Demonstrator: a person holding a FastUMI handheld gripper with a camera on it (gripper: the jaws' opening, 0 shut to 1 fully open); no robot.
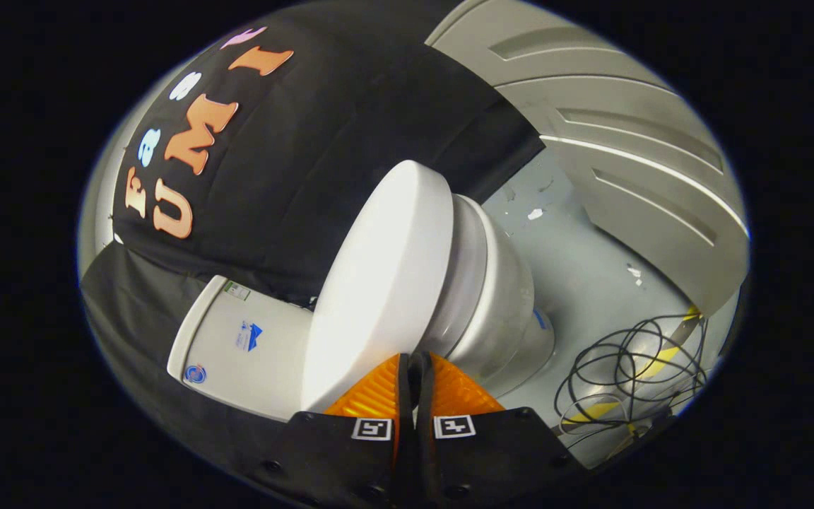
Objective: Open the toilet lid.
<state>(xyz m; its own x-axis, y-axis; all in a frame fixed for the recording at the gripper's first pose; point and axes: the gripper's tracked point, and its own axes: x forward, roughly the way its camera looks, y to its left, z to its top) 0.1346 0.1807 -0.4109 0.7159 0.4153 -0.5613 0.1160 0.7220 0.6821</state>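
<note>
Though the view is rolled sideways, the layout reads plainly: the tank lies far left, the toilet lid still down on the bowl just ahead of the tool. Its orange fingers are pressed together, holding nothing, tips at the lid's front edge. Cables lie right on the floor.

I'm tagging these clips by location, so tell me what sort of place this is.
Probably a staged bathroom booth rather than a real one: a white ceramic toilet stands before draped black cloth, with loose black cables on the grey floor. The orange-fingered claw is shut just at the lid's edge.
</note>
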